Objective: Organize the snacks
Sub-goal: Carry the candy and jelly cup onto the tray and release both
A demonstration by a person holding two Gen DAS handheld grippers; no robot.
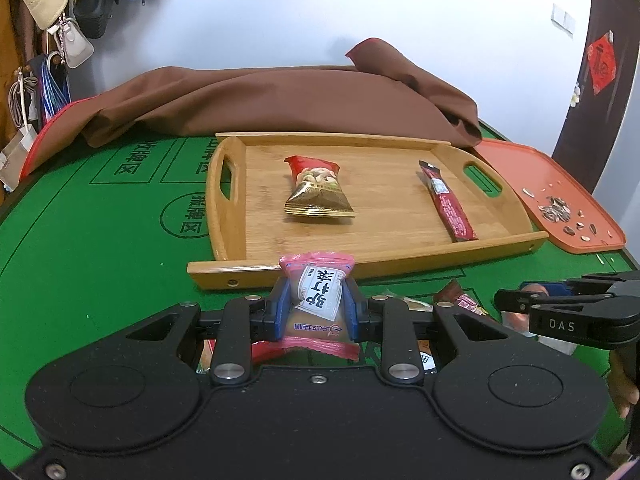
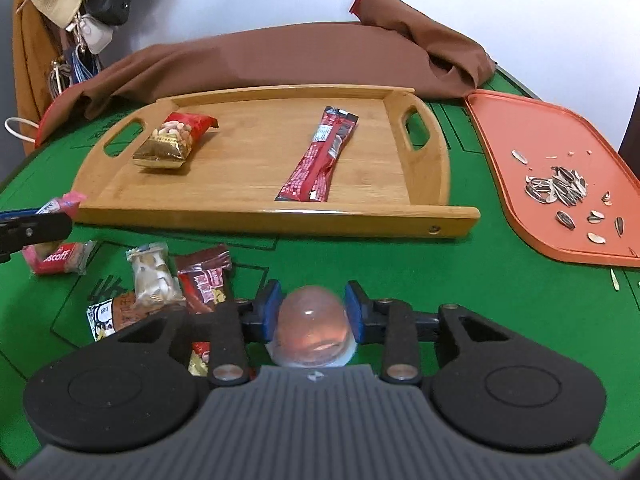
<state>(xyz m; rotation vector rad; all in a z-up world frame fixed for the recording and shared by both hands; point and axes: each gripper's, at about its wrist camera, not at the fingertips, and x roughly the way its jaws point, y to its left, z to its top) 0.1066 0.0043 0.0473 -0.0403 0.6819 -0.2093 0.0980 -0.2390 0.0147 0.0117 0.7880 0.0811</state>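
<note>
A wooden tray [image 1: 400, 256] [image 2: 256, 216] lies on the green table. On it are a peanut packet [image 1: 316, 192] [image 2: 174, 140] at the left and a long red stick packet [image 1: 448, 204] [image 2: 320, 160] at the right. My left gripper [image 1: 316, 304] is shut on a pink-edged snack packet [image 1: 318, 292], held just in front of the tray's near rim. My right gripper [image 2: 314, 312] is shut on a clear dome-shaped jelly cup [image 2: 312, 328], held above the table in front of the tray. It also shows at the right of the left wrist view [image 1: 560, 304].
Several loose snack packets [image 2: 160, 284] lie on the table left of my right gripper. An orange tray [image 2: 560, 168] with sunflower seed shells [image 2: 560, 192] sits at the right. A brown cloth [image 1: 280, 96] lies behind the wooden tray. Bags hang at the far left.
</note>
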